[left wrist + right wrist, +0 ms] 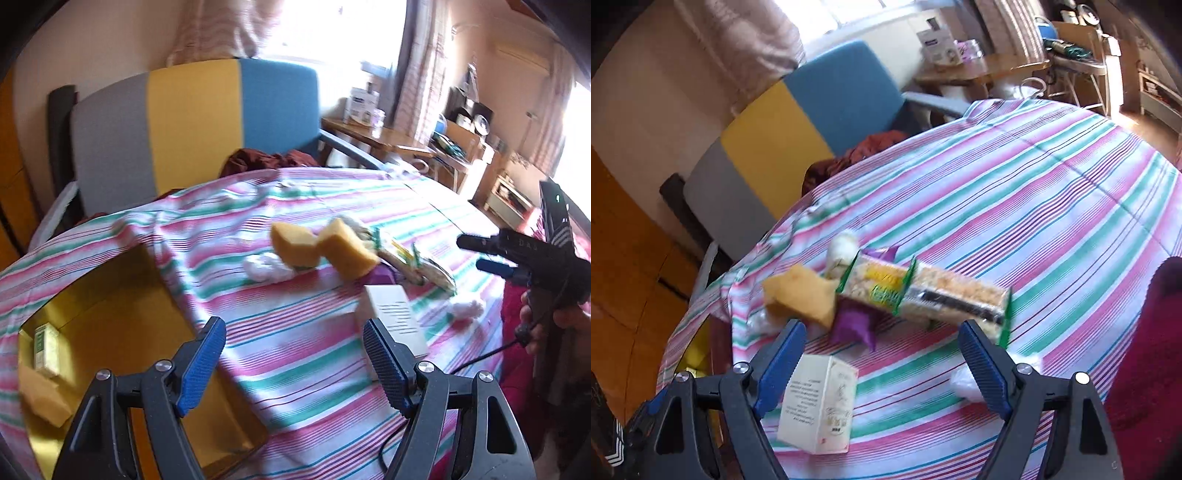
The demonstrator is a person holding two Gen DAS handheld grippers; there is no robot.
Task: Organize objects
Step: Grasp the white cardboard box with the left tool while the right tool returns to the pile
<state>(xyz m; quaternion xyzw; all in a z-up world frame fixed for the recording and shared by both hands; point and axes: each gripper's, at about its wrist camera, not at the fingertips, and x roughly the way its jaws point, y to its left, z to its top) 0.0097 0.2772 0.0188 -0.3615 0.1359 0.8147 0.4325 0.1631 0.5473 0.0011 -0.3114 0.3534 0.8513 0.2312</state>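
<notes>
On the striped tablecloth lie a yellow sponge, white cotton wads, a purple packet, a snack pack with green edges and a white printed box. My left gripper is open and empty, above the cloth between the yellow box and the white box. My right gripper is open and empty, hovering over the white box and in front of the snack pack. It also shows at the right in the left wrist view.
An open yellow box at the table's left edge holds a small green-white carton. A grey, yellow and blue chair with dark red cloth stands behind the table. A red cushion lies at right. Cluttered wooden tables stand by the window.
</notes>
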